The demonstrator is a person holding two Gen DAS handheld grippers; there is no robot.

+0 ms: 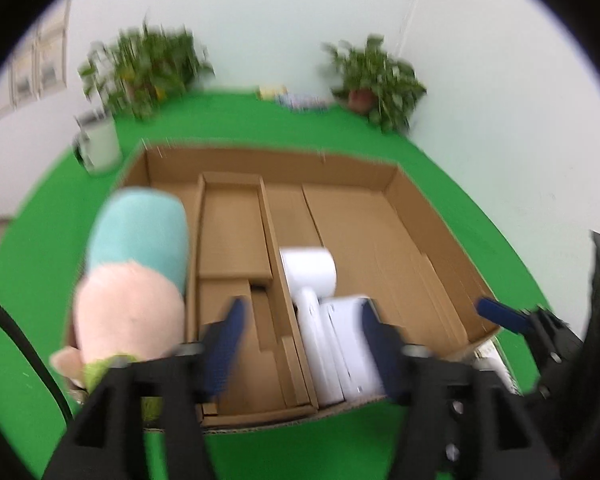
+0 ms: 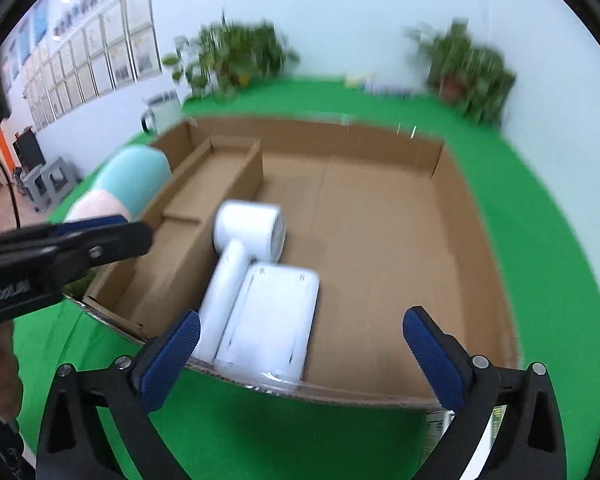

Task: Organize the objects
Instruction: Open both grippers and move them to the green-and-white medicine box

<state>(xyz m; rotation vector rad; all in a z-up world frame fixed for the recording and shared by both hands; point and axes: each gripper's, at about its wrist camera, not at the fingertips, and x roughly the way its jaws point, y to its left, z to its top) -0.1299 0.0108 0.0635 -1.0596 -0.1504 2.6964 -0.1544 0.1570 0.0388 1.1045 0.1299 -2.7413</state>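
Note:
A shallow cardboard box (image 1: 260,156) (image 2: 300,128) lies on the green table, with narrow compartments on its left. In it lie a white hair dryer (image 1: 308,268) (image 2: 248,228) and, beside its handle, a flat white case (image 1: 344,320) (image 2: 272,312). A teal and pink plush toy (image 1: 136,272) (image 2: 136,176) rests outside the box's left wall. My left gripper (image 1: 303,312) is open above the box's near edge, with the dryer handle and case behind its gap. My right gripper (image 2: 304,320) is open wide over the case, touching nothing. Each gripper shows in the other's view: right gripper (image 1: 500,314), left gripper (image 2: 100,232).
Two potted plants (image 1: 148,68) (image 1: 376,80) stand at the table's back, with small packets (image 1: 292,98) between them. A white container (image 1: 98,144) sits beyond the box's far left corner. A grey stool (image 2: 50,184) is on the floor at left. A person's hand (image 2: 0,384) holds the left gripper.

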